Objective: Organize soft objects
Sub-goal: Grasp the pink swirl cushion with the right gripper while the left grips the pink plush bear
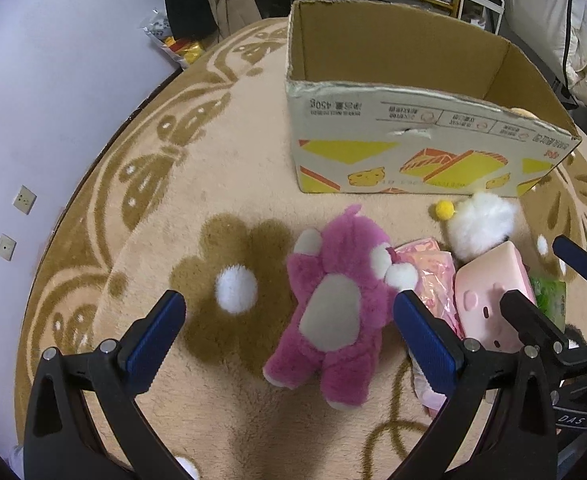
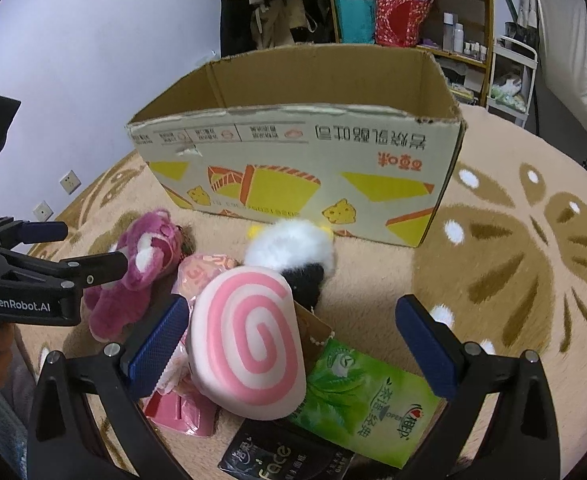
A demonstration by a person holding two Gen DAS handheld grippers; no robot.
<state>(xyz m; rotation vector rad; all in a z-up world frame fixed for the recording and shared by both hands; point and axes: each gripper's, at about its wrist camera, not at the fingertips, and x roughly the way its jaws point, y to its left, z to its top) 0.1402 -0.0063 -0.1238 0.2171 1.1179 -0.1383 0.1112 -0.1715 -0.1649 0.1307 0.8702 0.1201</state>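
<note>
The left gripper (image 1: 289, 336) hovers low over the rug (image 1: 221, 160) with its fingers (image 1: 155, 338) spread wide and released, holding nothing; the pink bear (image 1: 333, 304) lies on its back between them, nearer the right-hand finger, whose blue ribbed pad sits just beside the bear's white paw. The right gripper (image 2: 293, 354) also hangs with its fingers (image 2: 157, 350) apart and empty, and the swirl cushion (image 2: 249, 340) sits between them, close against the left-hand pad. The bear is shaggy magenta plush with a smooth grey belly patch and pale paws. The cushion is a rounded, smooth foam-like slab with a pink spiral on one face and a small face printed on its side. Beyond the cushion lies a fluffy white toy (image 2: 293, 248) with a black patch and small yellow pompoms, and ahead of both grippers stands an open cardboard box (image 2: 301, 168), its top edge torn and ragged, printed in yellow and orange. Beside the cushion lie a crinkly pink packet (image 1: 433, 276), a glossy green tissue pack (image 2: 369, 396) and a dark pack (image 2: 277, 456) cut off by the frame edge. The box's floor is hidden behind its front wall; something pale just peeks over the rim, too little to identify.
</note>
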